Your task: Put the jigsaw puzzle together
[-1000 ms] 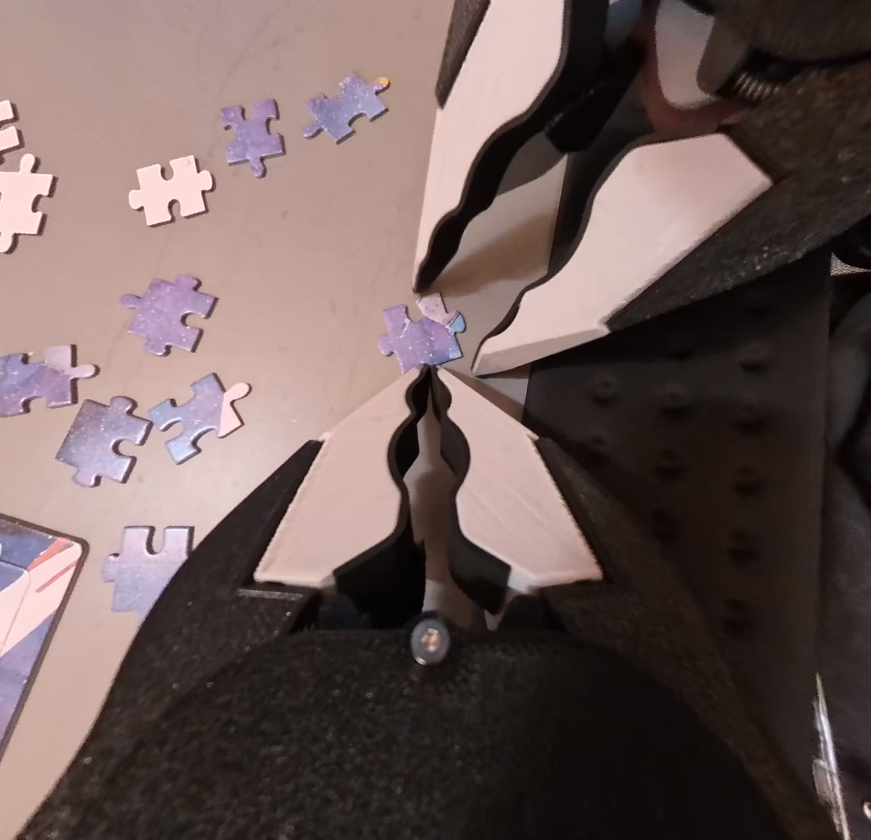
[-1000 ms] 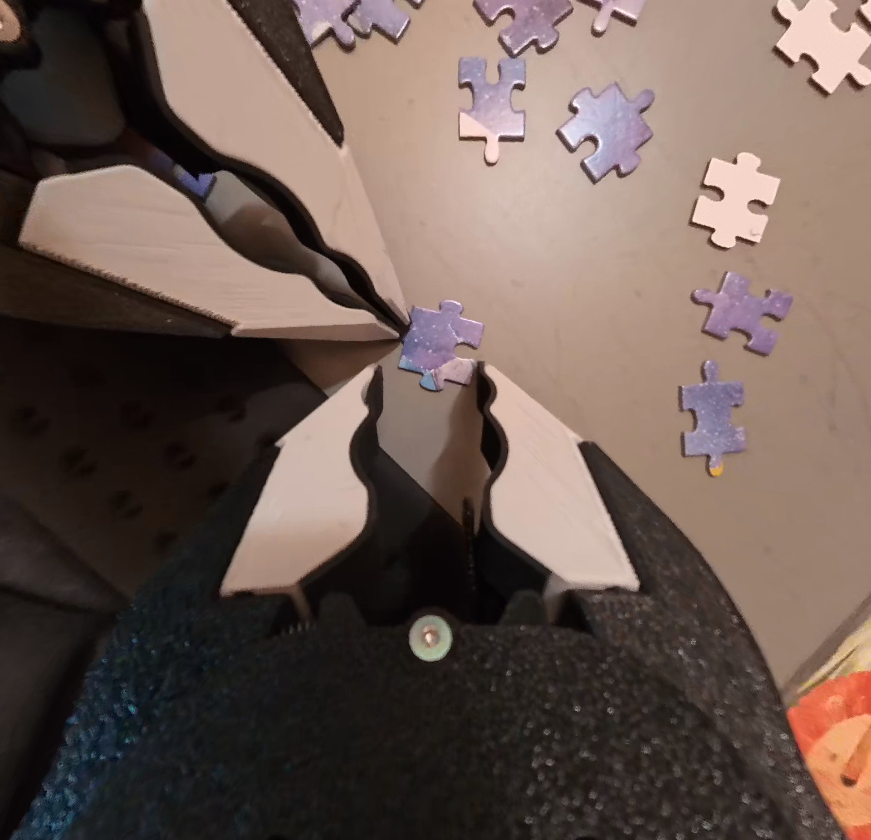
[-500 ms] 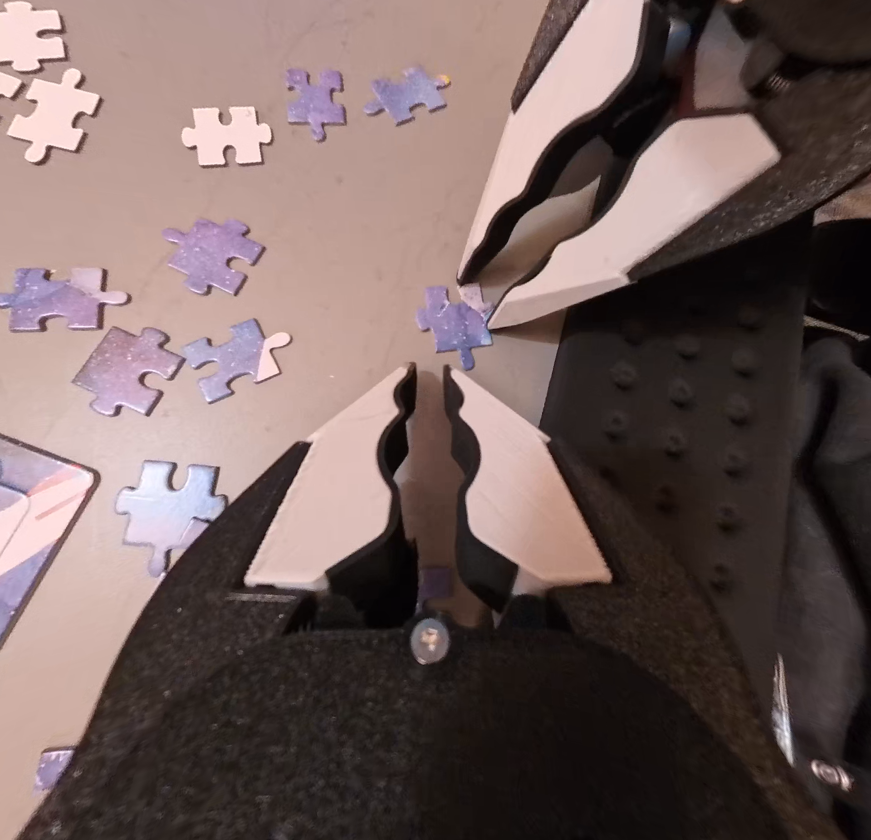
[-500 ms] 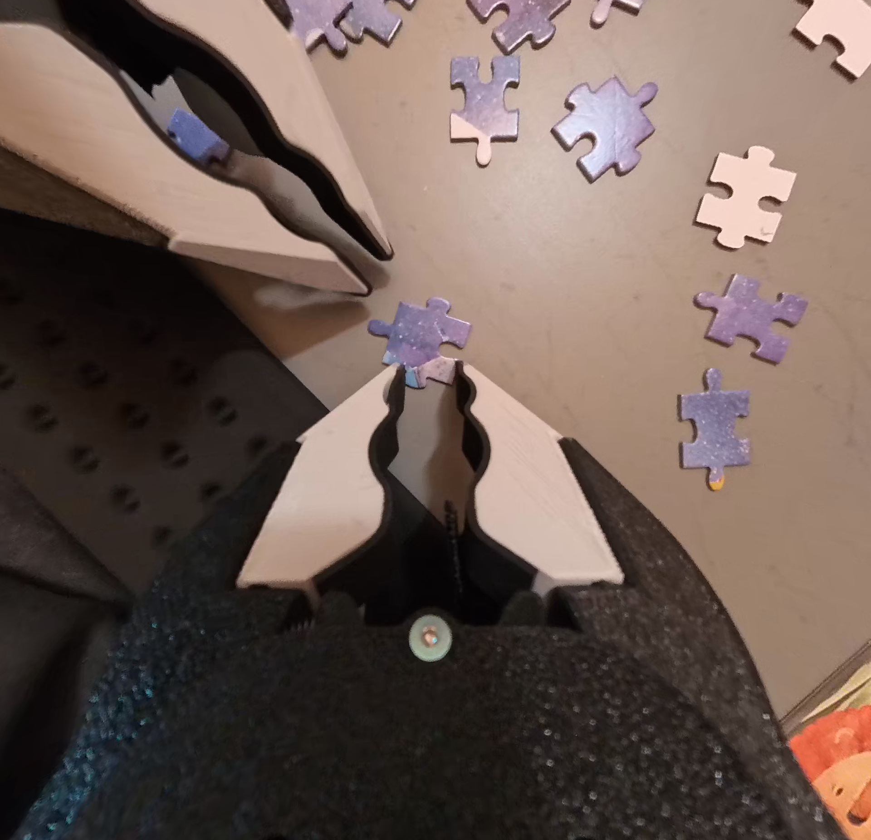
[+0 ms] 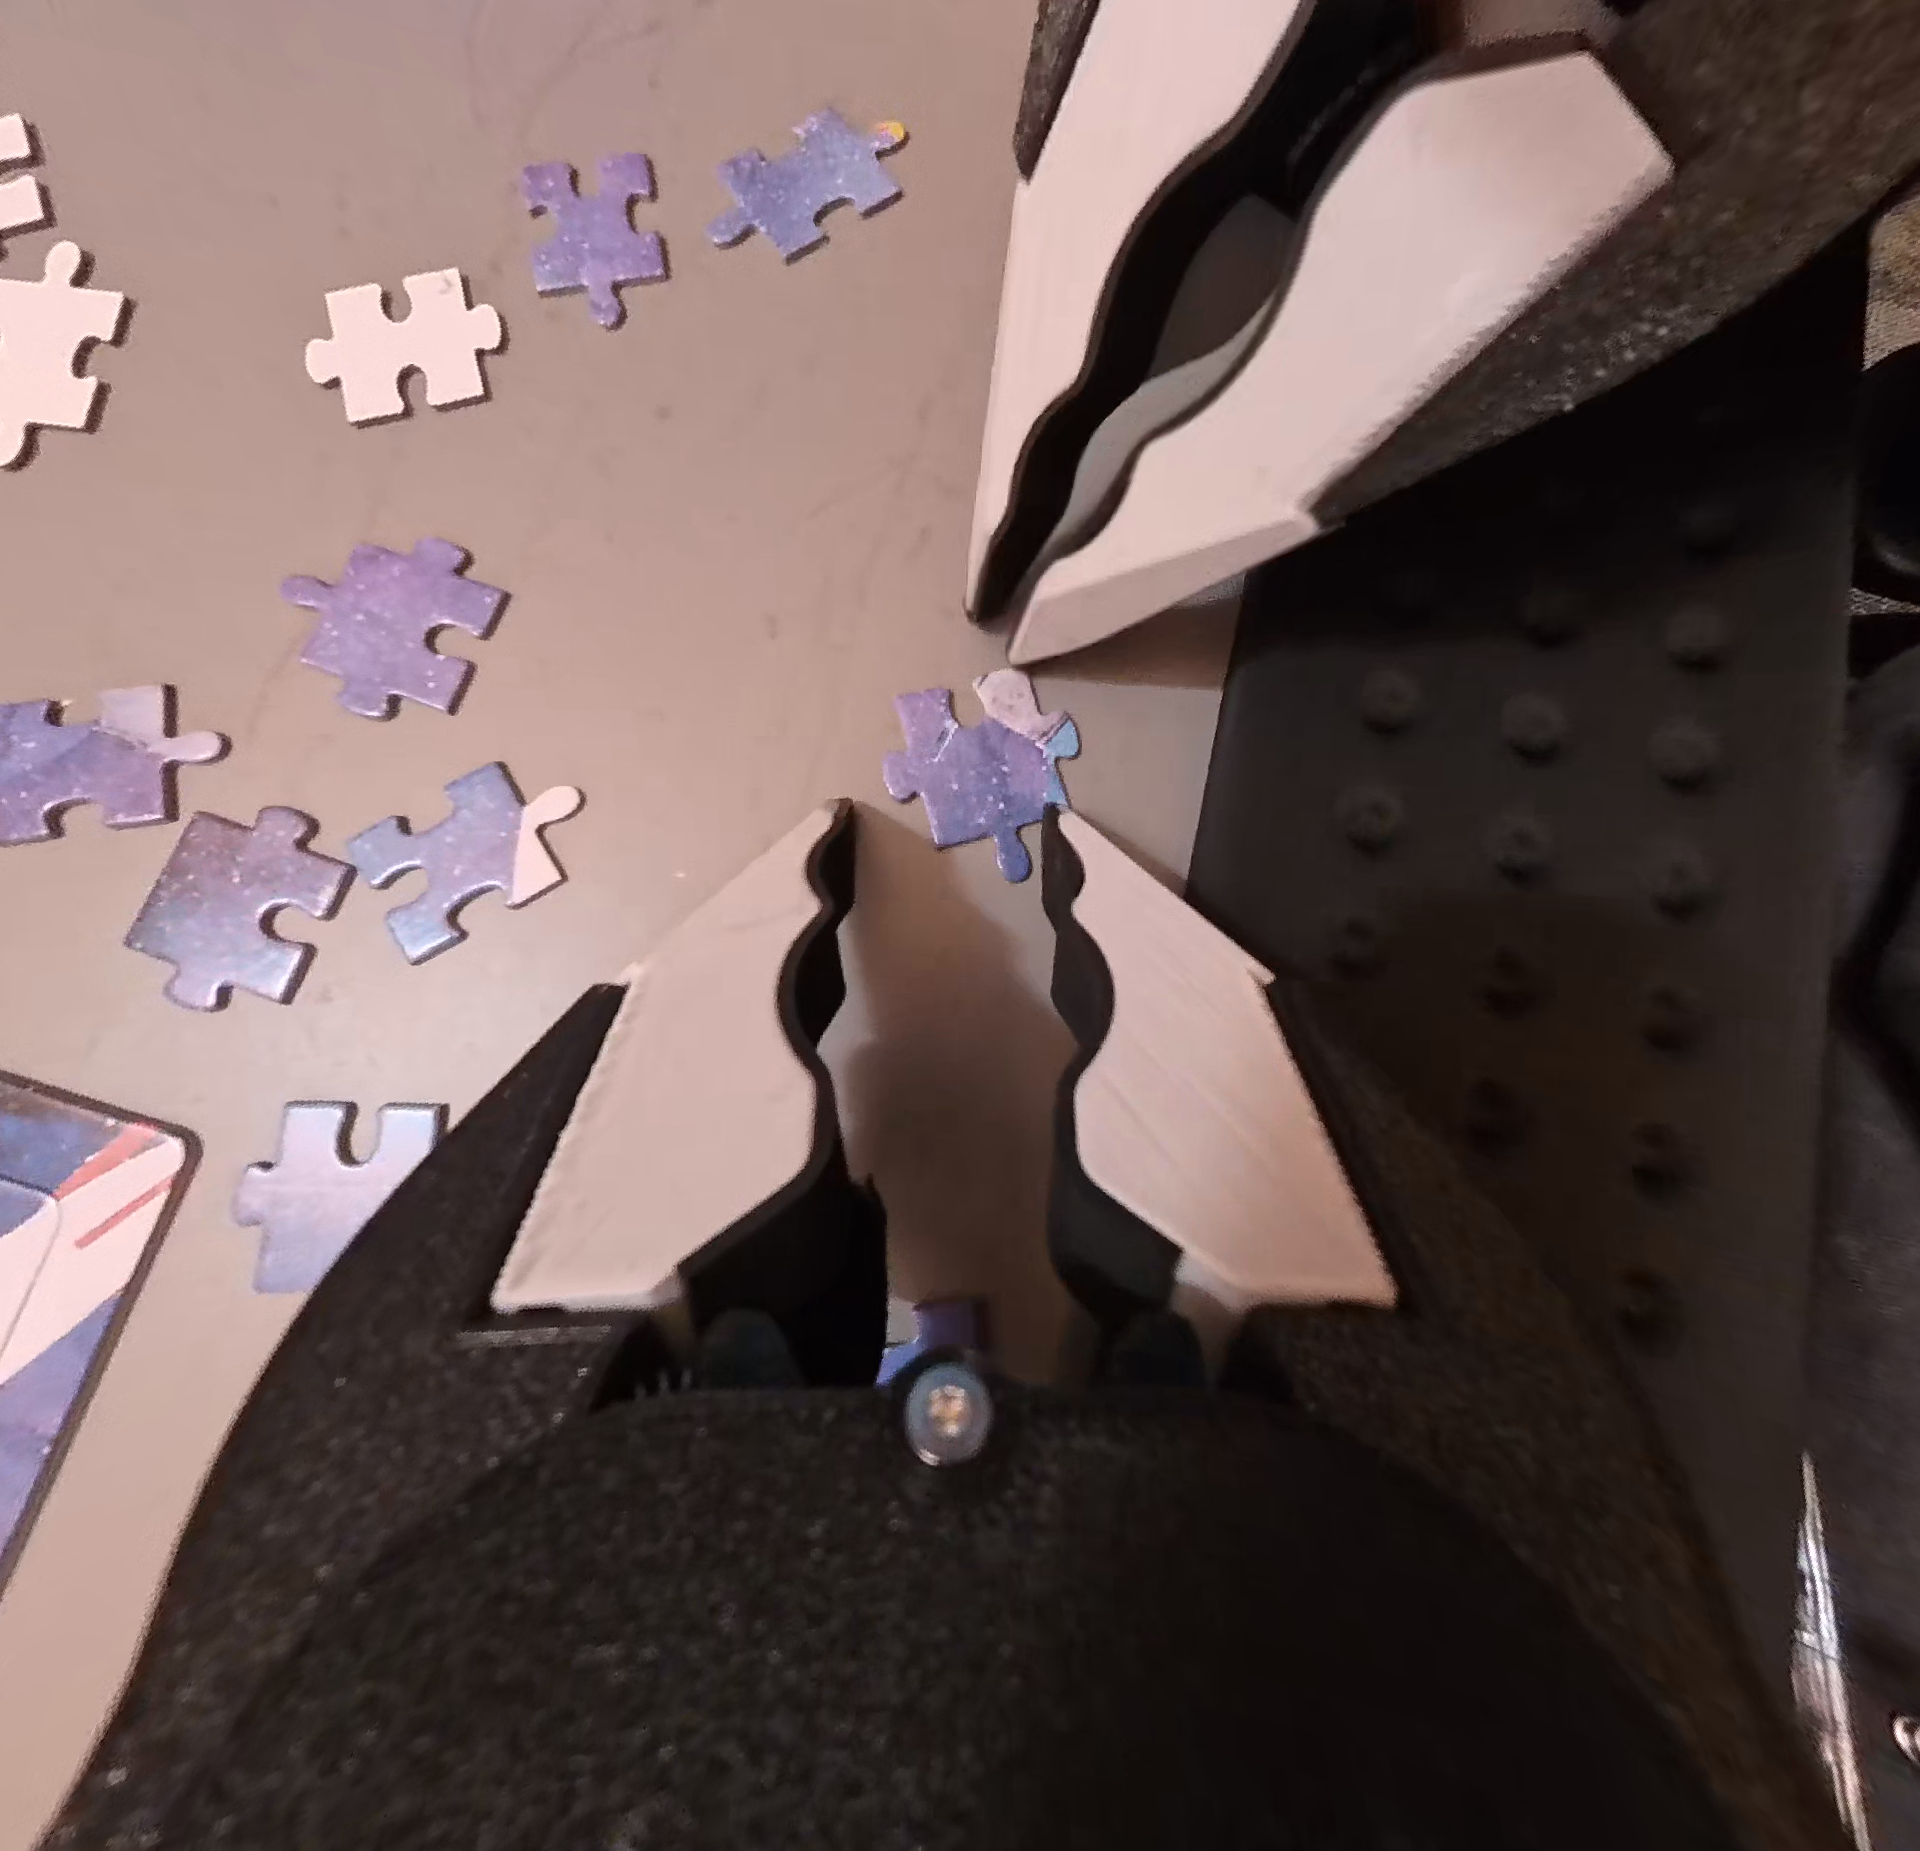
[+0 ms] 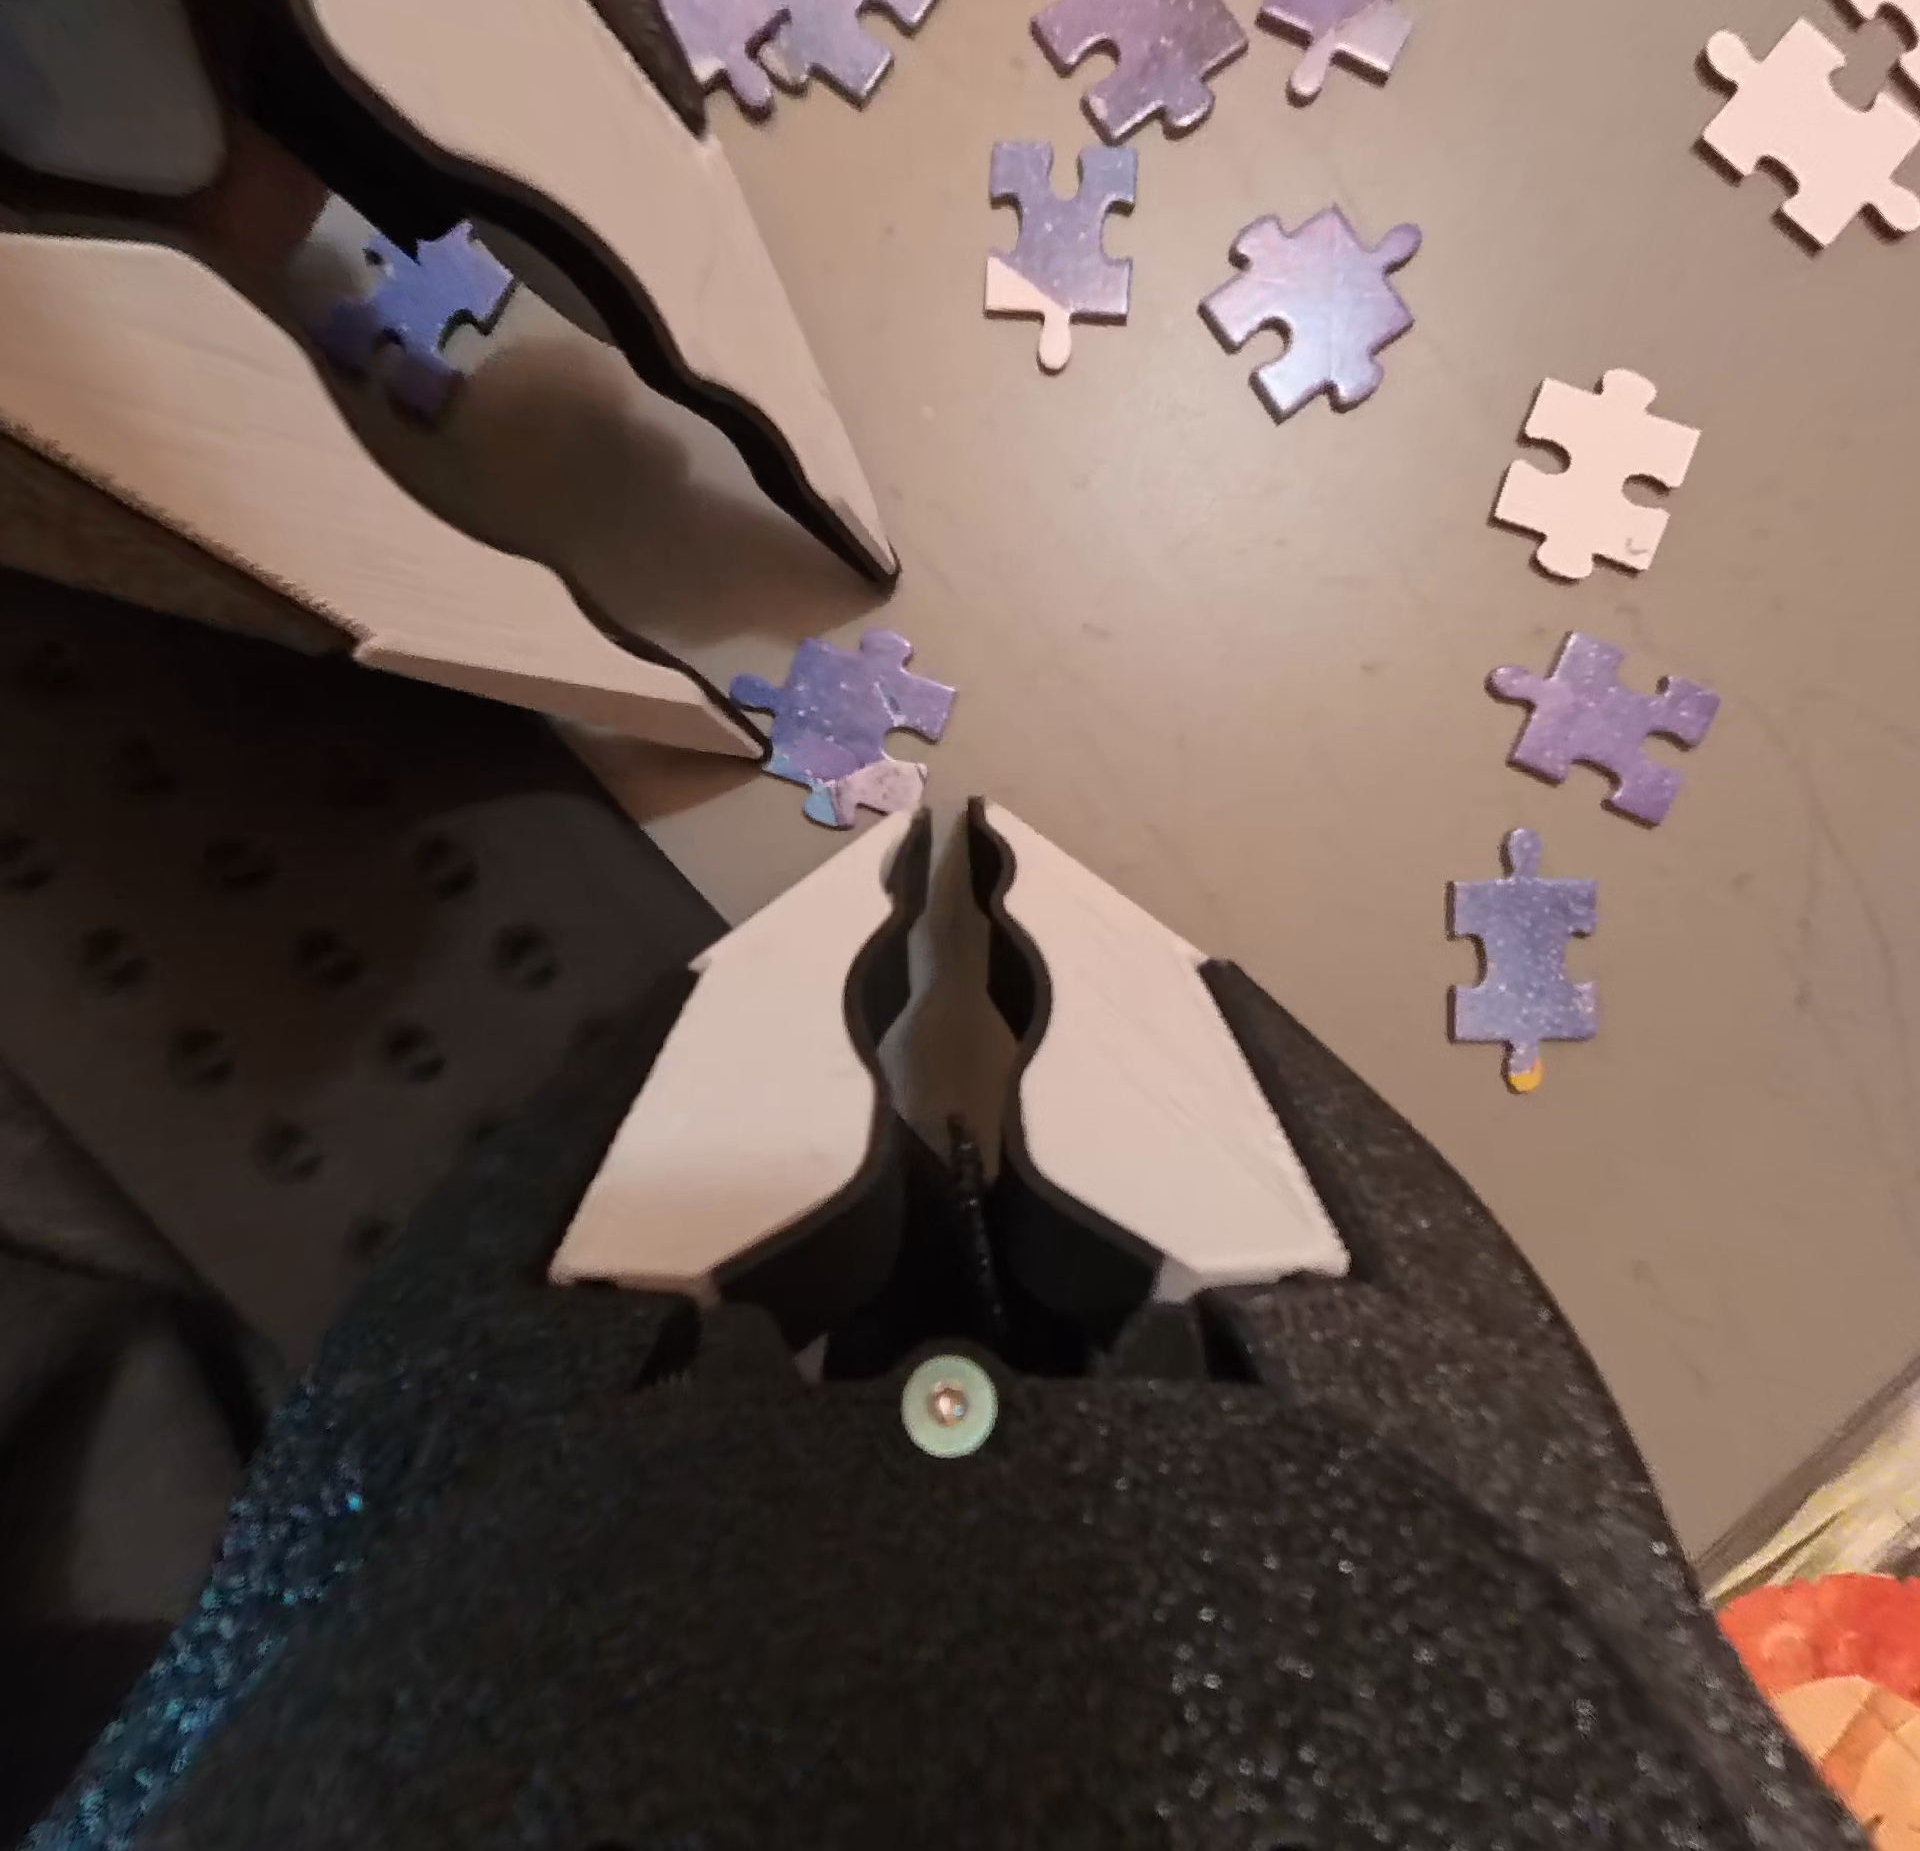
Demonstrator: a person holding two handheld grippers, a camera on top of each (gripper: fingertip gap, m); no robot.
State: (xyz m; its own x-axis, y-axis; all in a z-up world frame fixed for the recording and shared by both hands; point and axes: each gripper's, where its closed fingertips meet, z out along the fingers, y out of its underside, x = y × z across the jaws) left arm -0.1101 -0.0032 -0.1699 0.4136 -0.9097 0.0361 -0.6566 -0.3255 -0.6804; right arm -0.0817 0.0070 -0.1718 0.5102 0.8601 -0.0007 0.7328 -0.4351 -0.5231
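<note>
purple puzzle piece between both tongs bears no writing.

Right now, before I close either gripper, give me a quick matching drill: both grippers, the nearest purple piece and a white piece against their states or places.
Things:
1. left gripper
2. right gripper
3. nearest purple piece
4. white piece

States or places:
A. flat on the table between the two grippers' tips
B. farther out, among loose purple pieces
C. open, holding nothing
D. almost shut, holding nothing

Pairs: 1-C, 2-D, 3-A, 4-B
</note>
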